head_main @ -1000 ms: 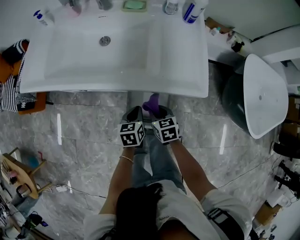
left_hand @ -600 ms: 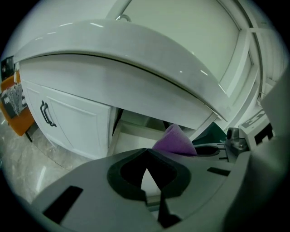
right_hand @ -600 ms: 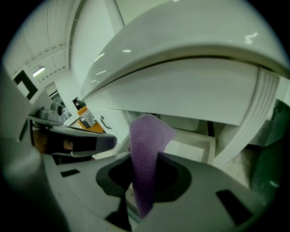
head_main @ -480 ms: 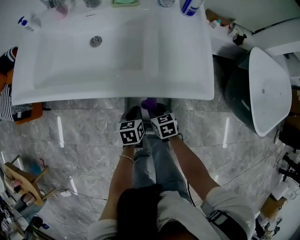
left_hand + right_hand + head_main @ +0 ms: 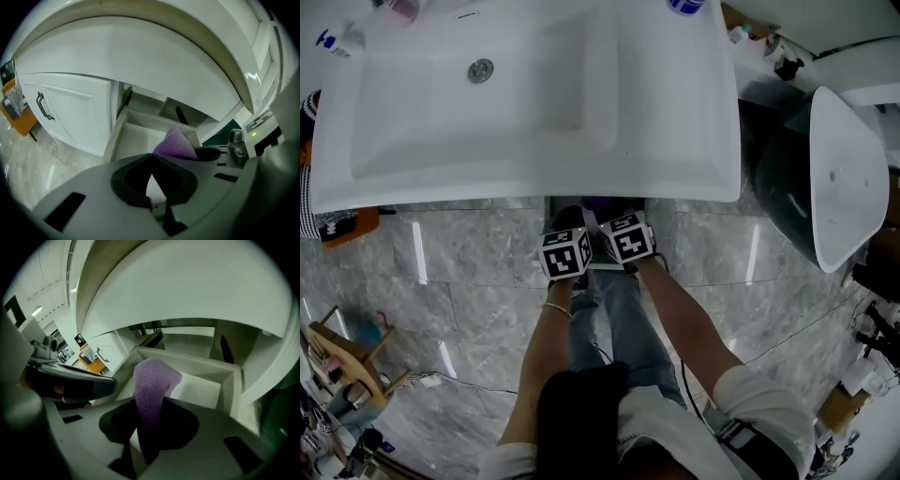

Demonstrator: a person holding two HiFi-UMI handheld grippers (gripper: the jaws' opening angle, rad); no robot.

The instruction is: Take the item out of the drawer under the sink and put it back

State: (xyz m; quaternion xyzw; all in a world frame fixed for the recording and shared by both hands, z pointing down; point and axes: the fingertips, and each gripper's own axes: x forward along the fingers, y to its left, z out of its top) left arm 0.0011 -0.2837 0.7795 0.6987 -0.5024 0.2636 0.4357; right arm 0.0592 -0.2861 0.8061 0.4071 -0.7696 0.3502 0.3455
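Observation:
The item is a purple sponge-like pad (image 5: 151, 383), standing upright between the jaws of my right gripper (image 5: 149, 401), which is shut on it. Below it lies the open white drawer (image 5: 202, 380) under the sink. In the left gripper view the same purple pad (image 5: 176, 143) shows just right of my left gripper (image 5: 151, 157), whose jaws are shut with nothing between them, over the drawer (image 5: 133, 138). In the head view both marker cubes, left (image 5: 565, 253) and right (image 5: 627, 238), sit side by side at the sink's front edge; the jaws are hidden beneath the basin.
The white sink basin (image 5: 525, 103) overhangs the drawer. A white cabinet door with a dark handle (image 5: 44, 105) stands left of the drawer. A white toilet lid (image 5: 834, 169) is at the right, a wooden rack (image 5: 337, 356) at the lower left on the marble floor.
Both grippers have moved forward toward the sink together. The purple pad, visible between them before, is now almost hidden under the basin's edge.

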